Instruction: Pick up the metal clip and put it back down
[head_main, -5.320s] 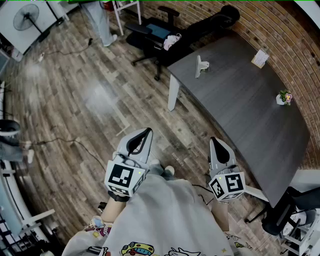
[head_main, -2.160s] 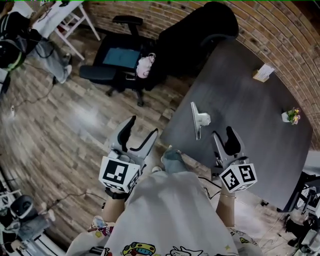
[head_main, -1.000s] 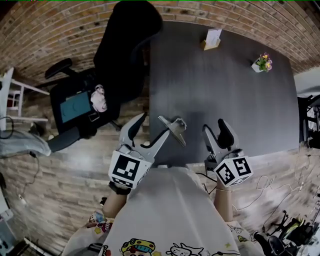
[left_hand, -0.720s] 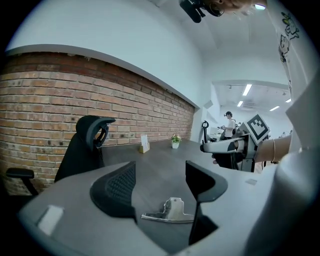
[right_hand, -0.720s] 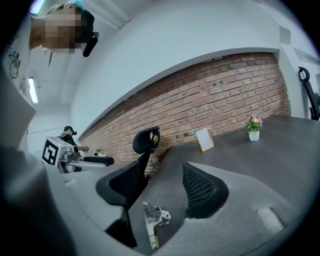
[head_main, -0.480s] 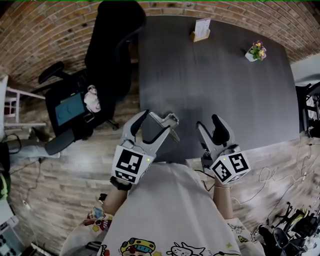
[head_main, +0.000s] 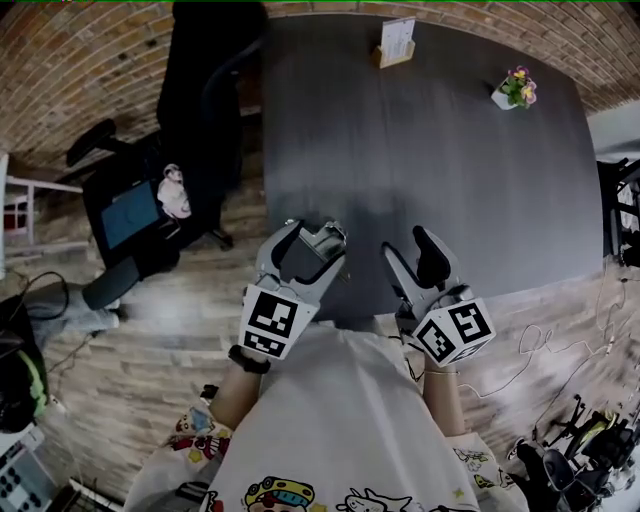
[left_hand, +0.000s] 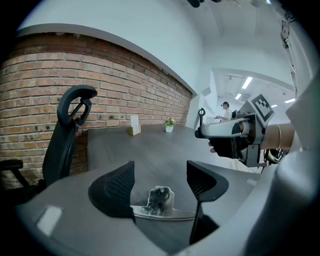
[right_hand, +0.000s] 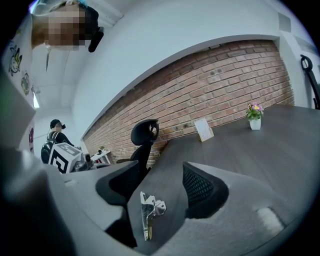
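Note:
The metal clip (head_main: 324, 238) lies on the dark grey table (head_main: 430, 150), close to its near left corner. My left gripper (head_main: 317, 244) is open, one jaw on each side of the clip; in the left gripper view the clip (left_hand: 160, 202) sits low between the two black pads without clearly touching them. My right gripper (head_main: 406, 244) is open and holds nothing, over the near table edge to the right of the clip. From the right gripper view the clip (right_hand: 149, 210) stands on edge near the table corner, ahead of my right gripper (right_hand: 160, 188).
A black office chair (head_main: 205, 90) stands against the table's left side, with a second chair (head_main: 128, 215) further left. A card stand (head_main: 397, 41) and a small flower pot (head_main: 514, 89) sit at the table's far edge. Cables (head_main: 560, 340) lie on the floor at right.
The view has closed in on the table. My left gripper has moved forward until its jaws stand on both sides of the clip. The right gripper has kept level beside it.

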